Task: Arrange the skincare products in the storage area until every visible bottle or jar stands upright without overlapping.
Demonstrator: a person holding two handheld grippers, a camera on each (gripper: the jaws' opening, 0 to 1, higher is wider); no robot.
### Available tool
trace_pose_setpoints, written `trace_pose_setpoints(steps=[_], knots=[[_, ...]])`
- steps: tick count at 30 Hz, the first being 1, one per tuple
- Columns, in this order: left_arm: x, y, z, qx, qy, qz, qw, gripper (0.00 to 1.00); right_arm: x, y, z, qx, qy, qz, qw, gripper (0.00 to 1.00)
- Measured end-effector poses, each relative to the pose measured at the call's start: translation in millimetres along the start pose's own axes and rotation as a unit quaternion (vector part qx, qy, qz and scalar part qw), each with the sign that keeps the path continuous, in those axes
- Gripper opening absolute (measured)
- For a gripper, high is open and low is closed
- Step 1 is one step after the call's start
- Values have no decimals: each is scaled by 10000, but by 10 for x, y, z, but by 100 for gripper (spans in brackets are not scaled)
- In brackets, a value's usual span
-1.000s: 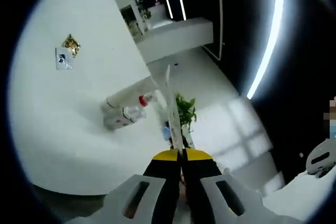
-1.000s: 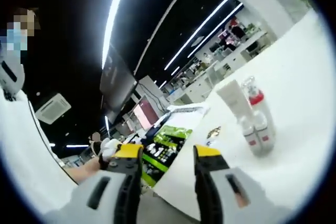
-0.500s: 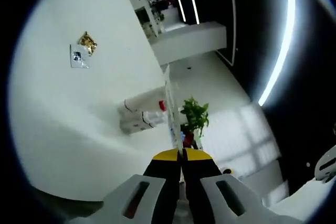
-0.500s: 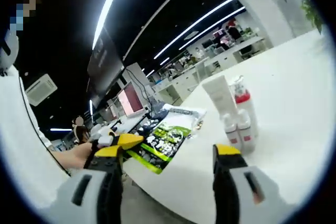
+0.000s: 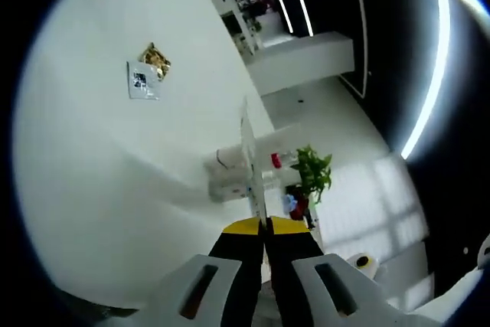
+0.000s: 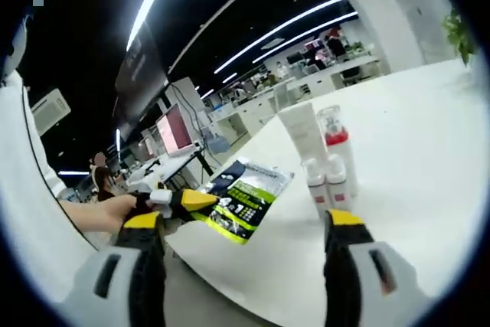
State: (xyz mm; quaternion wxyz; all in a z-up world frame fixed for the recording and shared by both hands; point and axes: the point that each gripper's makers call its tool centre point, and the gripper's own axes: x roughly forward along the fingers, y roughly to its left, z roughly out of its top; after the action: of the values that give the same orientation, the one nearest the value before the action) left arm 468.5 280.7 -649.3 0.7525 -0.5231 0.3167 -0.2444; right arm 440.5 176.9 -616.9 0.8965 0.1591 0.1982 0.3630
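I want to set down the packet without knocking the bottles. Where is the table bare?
The white table is bare to the right of the bottle cluster, out toward the plant, and in front of it up to the right tool. It is crowded where the green packet sits by the bottles.

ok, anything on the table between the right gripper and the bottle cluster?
Nothing visible. Bare table lies between the open right gripper and the bottle cluster. The green packet, held by the left gripper, sits off to one side.
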Motion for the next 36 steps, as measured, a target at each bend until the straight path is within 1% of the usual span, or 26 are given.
trace_pose_setpoints(steps=[6,12,20,26,30,34,36], knots=[[114,196,28,19,22,239,9997,0,-26,-91,-26,-82,82,-173,9998,93],[226,332,65,52,23,395,9992,0,-61,-177,-48,-124,151,-331,9993,97],[364,520,62,86,13,617,9981,0,-93,-261,-89,-114,227,-471,9986,99],[417,686,71,87,-91,763,9970,0,-129,-316,-77,-88,190,-566,9982,99],[431,812,53,285,-54,984,9947,0,-151,-347,-86,-102,208,-626,9978,99],[414,970,47,373,-59,1312,9906,0,-172,-384,-93,-104,206,-699,9973,99],[412,1001,44,380,-57,1357,9900,0,-174,-393,-91,-99,197,-711,9972,99]])
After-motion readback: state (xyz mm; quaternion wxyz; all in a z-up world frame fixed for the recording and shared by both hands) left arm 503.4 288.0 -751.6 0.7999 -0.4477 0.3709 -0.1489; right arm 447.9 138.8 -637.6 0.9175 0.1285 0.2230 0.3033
